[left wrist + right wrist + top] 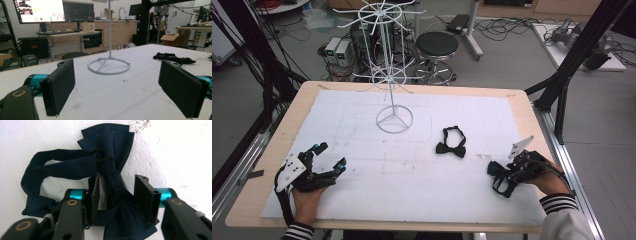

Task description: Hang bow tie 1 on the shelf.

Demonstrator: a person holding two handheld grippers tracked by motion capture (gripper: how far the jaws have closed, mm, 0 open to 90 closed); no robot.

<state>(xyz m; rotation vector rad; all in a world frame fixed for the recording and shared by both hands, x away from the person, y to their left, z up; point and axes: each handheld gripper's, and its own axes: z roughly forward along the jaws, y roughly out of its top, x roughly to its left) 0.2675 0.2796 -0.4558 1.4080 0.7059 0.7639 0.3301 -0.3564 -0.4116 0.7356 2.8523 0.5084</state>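
At the near right edge of the table (522,107), the right gripper (498,176) points down at a navy bow tie (112,167) lying on the white mat (412,165). In the right gripper view its two black jaws straddle the tie's knot: the knot sits between the pads, with a sliver of white mat showing on either side, so the pads have the tie between them but are not yet pressing on it. The tie's strap loops off to the left in that view, and one wing fans out beyond the jaws while the other spreads beneath them. At the near left, the left gripper (328,162) rests low over the mat, held in a hand with a striped cuff (298,231), its jaws spread wide with nothing between them. Farther in, toward the middle right of the mat, a second bow tie (451,143), black, lies flat with its strap curled behind it, well apart from both grippers. Beyond it, near the far middle of the mat, stands a white wire rack (393,75) on a ring base.
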